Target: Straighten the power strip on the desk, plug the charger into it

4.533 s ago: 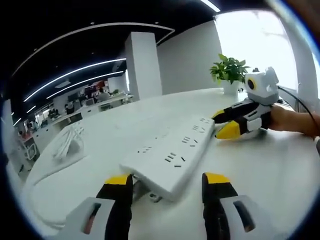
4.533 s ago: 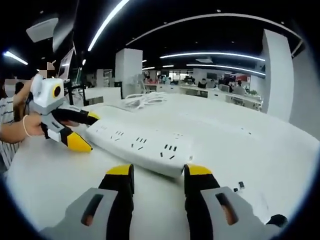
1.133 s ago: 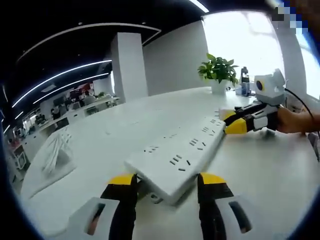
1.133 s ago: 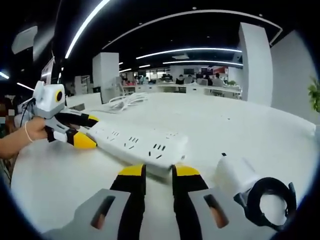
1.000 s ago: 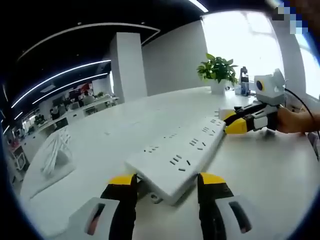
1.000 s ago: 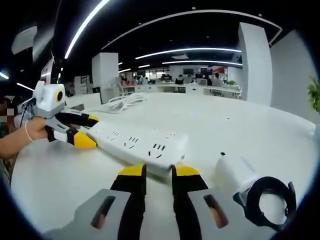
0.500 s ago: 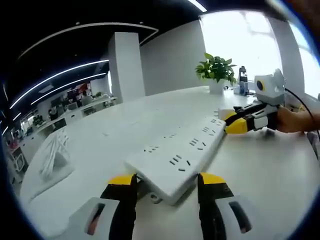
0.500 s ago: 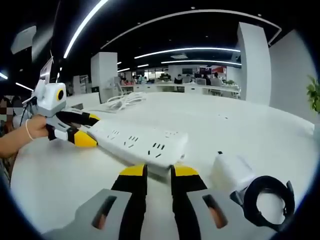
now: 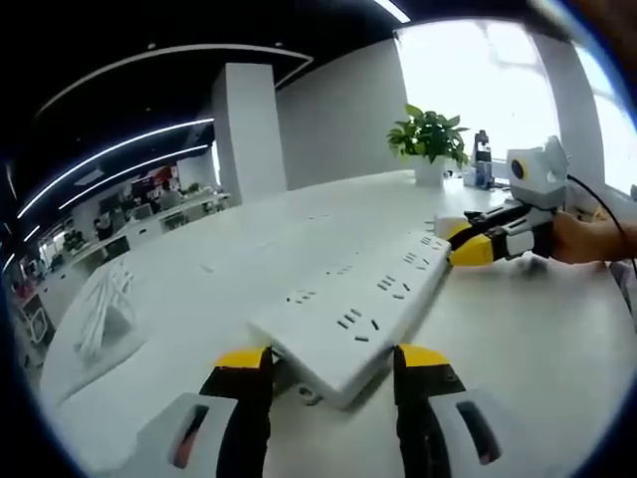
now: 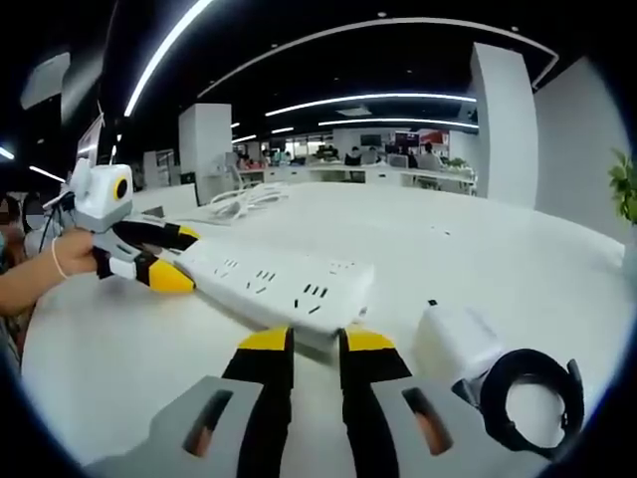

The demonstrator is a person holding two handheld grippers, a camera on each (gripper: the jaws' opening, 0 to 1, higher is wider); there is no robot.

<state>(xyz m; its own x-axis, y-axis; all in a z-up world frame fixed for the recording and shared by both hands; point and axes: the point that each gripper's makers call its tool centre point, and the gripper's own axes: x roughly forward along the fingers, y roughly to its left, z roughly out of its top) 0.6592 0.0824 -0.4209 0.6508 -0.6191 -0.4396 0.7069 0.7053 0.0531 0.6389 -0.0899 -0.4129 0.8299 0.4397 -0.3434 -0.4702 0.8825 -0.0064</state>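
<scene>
White strip (image 9: 353,311) lies across the desk (image 9: 518,339), w/ a gripper at each end. Left gripper (image 9: 328,360) has its yellow tips apart, straddling the near end of the strip; whether they touch its sides I can't tell. In its view the right gripper (image 9: 460,242) sits at the far end, a hand (image 9: 582,239) behind it.

From the right gripper view (image 10: 307,341) the tips stand nearly together, right at the strip's end (image 10: 279,287); looks pinched on its lower edge, but the contact is hidden, so can't say for sure. Left gripper (image 10: 169,257) shows at the other end, tips either side of the strip.

Charger (image 10: 456,341) lies on the desk just beside the right gripper, black cable coil (image 10: 528,398) next to it. Not plugged in yet.

Risks, as I judge: if the two ends are pushed unevenly the strip will skew rather than straighten; a swing of the right end could knock the charger.

Right view gives the charger & coil; left view gives a plant (image 9: 430,139) at the far edge and a white cord bundle (image 9: 105,314) toward the opposite edge.
</scene>
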